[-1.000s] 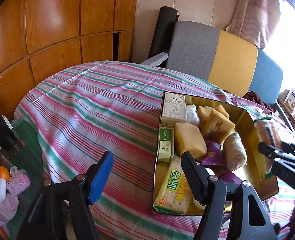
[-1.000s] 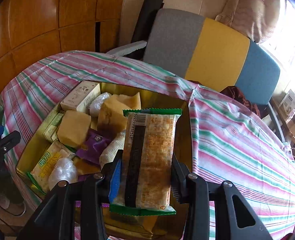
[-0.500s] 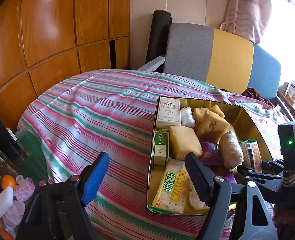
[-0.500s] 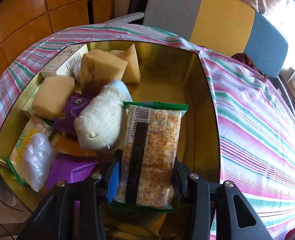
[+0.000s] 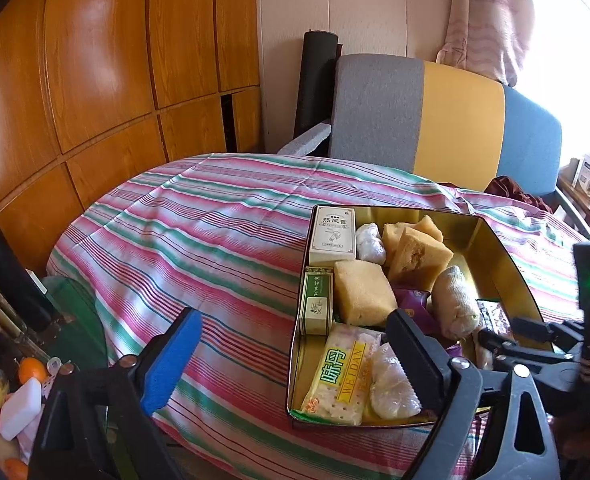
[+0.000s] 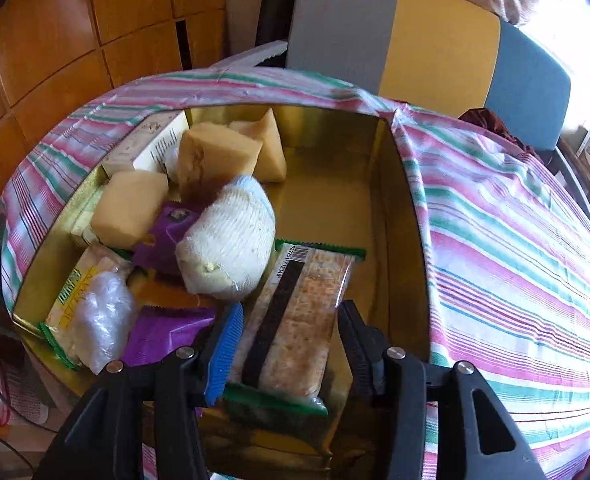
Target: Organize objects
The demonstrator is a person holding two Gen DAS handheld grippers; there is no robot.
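A gold tin box (image 6: 399,216) sits on the striped cloth; it also shows in the left wrist view (image 5: 507,248). It holds yellow sponge blocks (image 6: 211,160), a white mesh bundle (image 6: 227,252), purple packets (image 6: 163,332), a cracker pack with yellow label (image 5: 341,380) and small cartons (image 5: 332,234). My right gripper (image 6: 289,350) is low inside the box, its jaws now apart around a green-edged cracker pack (image 6: 299,320) that lies on the box floor. My left gripper (image 5: 291,354) is open and empty above the table's near edge, left of the box.
The table wears a pink, green and white striped cloth (image 5: 199,232). A grey, yellow and blue chair back (image 5: 447,120) stands behind it. Wooden wall panels (image 5: 95,80) are at the left. Small clutter, with an orange (image 5: 31,370), lies low at the left.
My right gripper went down into the box with the green-edged cracker pack, and its jaws have widened so the pack now lies on the box floor. My left gripper drew back a little.
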